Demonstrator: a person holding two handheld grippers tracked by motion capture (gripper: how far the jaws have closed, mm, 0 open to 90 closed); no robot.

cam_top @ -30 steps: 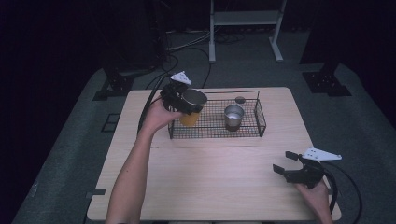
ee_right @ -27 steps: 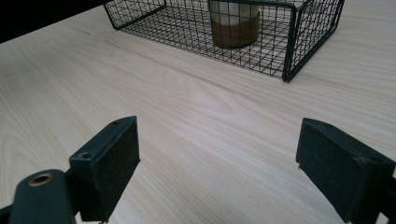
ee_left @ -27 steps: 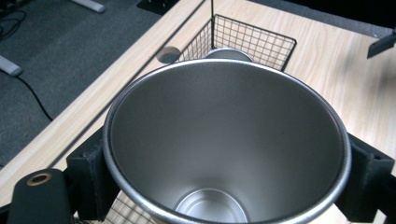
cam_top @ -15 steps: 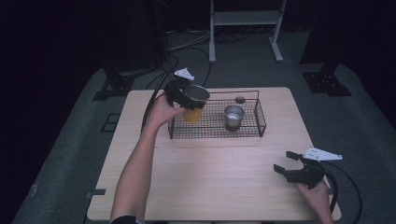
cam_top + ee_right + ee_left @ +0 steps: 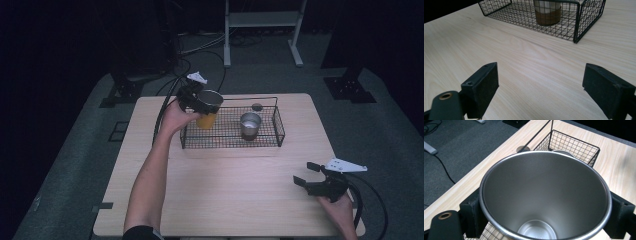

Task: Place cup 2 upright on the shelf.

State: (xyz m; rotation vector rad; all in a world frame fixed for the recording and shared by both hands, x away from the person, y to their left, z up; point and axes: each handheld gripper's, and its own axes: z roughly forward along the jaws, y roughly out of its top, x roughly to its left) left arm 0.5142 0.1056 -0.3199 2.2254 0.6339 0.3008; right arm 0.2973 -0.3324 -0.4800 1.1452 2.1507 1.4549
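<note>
My left gripper (image 5: pixel 200 100) is shut on a steel cup with an orange lower half (image 5: pixel 208 107), holding it above the left end of a black wire basket (image 5: pixel 278 131). In the left gripper view the cup's open mouth (image 5: pixel 545 195) sits between the two jaws, and its inside is bare metal. A second steel cup (image 5: pixel 250 125) with a brown base stands upright in the basket's right half; the right gripper view shows it (image 5: pixel 548 11) behind the wire. My right gripper (image 5: pixel 311 176) is open low over the table's front right, with nothing between its jaws.
A small round dark disc (image 5: pixel 257 107) lies on the wooden table (image 5: pixel 225 190) behind the basket. The basket's thin handle (image 5: pixel 536 135) rises across the left gripper view. A white metal stand (image 5: pixel 260 30) and cables lie on the floor beyond the table.
The left gripper has lifted the cup slightly and shifted it a little toward the right over the basket's left end. The right gripper has stayed where it was.
</note>
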